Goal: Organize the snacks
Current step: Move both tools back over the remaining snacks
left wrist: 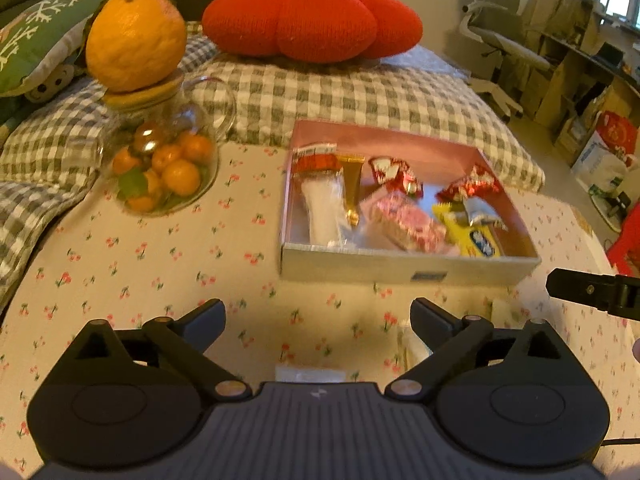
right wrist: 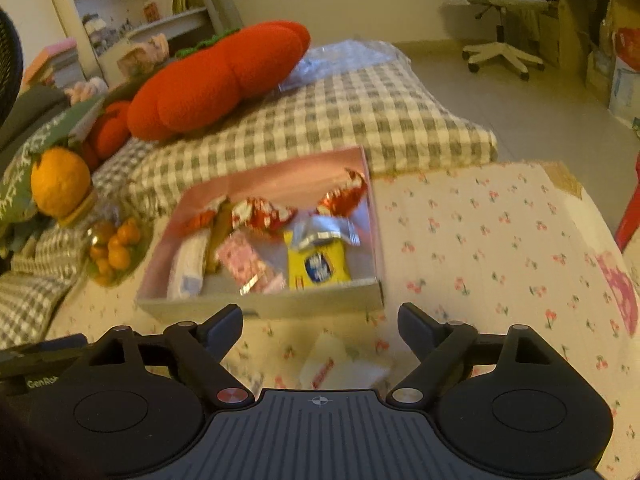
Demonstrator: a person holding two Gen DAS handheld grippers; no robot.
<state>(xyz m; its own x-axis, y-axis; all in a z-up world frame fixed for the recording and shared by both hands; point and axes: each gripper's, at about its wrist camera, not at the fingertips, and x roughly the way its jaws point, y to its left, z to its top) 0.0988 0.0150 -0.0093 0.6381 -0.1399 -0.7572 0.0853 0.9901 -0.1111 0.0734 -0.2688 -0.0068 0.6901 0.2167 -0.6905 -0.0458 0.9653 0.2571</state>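
Note:
A shallow box with a pink inside (left wrist: 404,268) (right wrist: 260,308) sits on the cherry-print cloth and holds several wrapped snacks: a yellow packet (left wrist: 476,240) (right wrist: 318,266), a pink packet (left wrist: 408,220) (right wrist: 246,264), a white packet (left wrist: 324,212) (right wrist: 188,268), a gold tube (left wrist: 352,184) and red wrappers (left wrist: 394,174) (right wrist: 264,210). My left gripper (left wrist: 318,320) is open and empty, in front of the box. My right gripper (right wrist: 320,324) is open and empty; a pale wrapped snack (right wrist: 340,366) lies on the cloth just below it. A pale packet (left wrist: 310,374) also lies under the left gripper.
A glass jar of small oranges (left wrist: 164,172) (right wrist: 112,252) with a large orange on its lid (left wrist: 134,40) stands left of the box. A red pumpkin cushion (left wrist: 316,20) (right wrist: 216,84) lies on the checked blanket behind. An office chair (right wrist: 500,8) stands far right.

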